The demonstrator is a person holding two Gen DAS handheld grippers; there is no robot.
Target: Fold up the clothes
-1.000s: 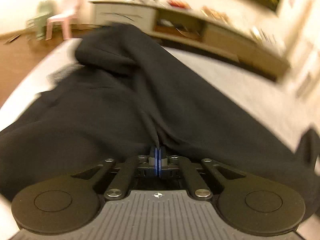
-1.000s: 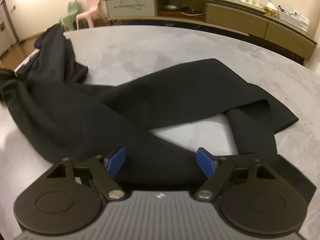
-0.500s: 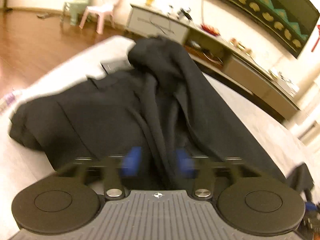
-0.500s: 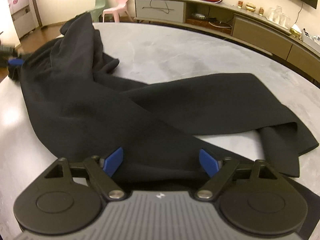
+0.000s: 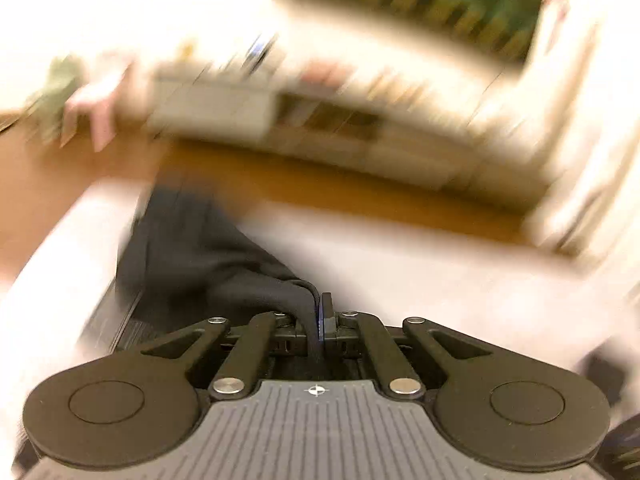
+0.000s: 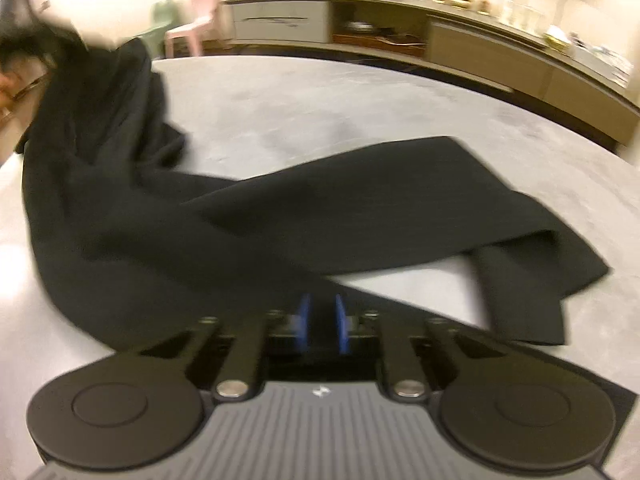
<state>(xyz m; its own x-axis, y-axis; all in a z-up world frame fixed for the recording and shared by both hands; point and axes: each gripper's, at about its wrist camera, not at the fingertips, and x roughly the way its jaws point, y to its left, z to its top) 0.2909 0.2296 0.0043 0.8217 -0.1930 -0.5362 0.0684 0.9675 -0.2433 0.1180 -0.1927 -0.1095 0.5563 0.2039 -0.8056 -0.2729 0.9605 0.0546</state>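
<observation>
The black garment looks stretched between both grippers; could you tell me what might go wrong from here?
1. The left gripper pinches only a thin fold of the black garment, and its view is blurred by fast motion, so the fold may slip out.
2. The right gripper has its blue pads close together around cloth but not plainly tight; its hold may be weak.
3. The trouser legs lie crossed on the grey table, so lifting now could carry the twist into the fold.
</observation>
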